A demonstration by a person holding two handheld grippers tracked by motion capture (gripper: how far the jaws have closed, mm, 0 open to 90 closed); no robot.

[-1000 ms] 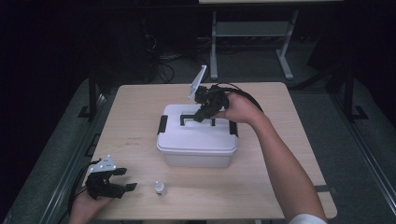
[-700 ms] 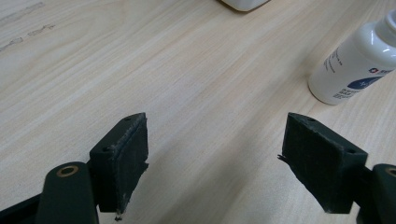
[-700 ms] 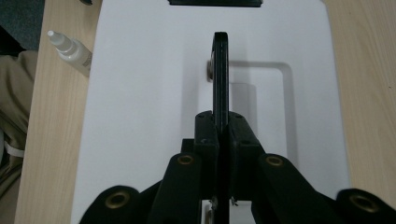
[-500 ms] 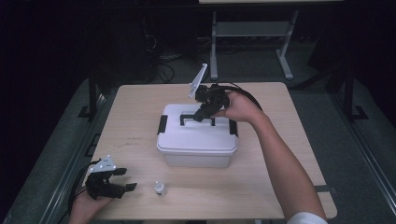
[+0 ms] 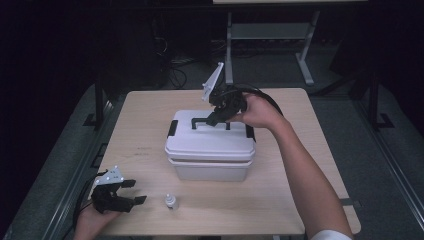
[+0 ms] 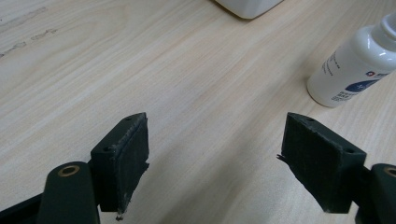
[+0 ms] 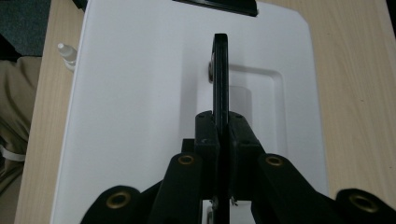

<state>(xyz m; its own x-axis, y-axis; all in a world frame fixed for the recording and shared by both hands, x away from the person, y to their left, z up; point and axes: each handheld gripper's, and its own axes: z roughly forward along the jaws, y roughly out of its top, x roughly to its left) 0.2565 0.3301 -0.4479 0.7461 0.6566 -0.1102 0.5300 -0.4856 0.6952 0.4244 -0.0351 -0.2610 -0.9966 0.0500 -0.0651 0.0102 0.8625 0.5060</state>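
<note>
Between the earlier pictures and this one almost nothing has been moved. The black handle point(image 7: 220, 79) of the white box point(image 5: 210, 145) is clamped between the jaws of the right gripper point(image 5: 216, 119) and stands upright on the lid, while the box rests flat on the desk point(image 5: 145, 125) – so the lift is judged as not yet begun. The left gripper point(image 5: 134, 192) is held low over the desk, its jaws wide apart with nothing between them. The small white bottle point(image 6: 355, 70) stands just beyond its right jaw – untouched.
</note>
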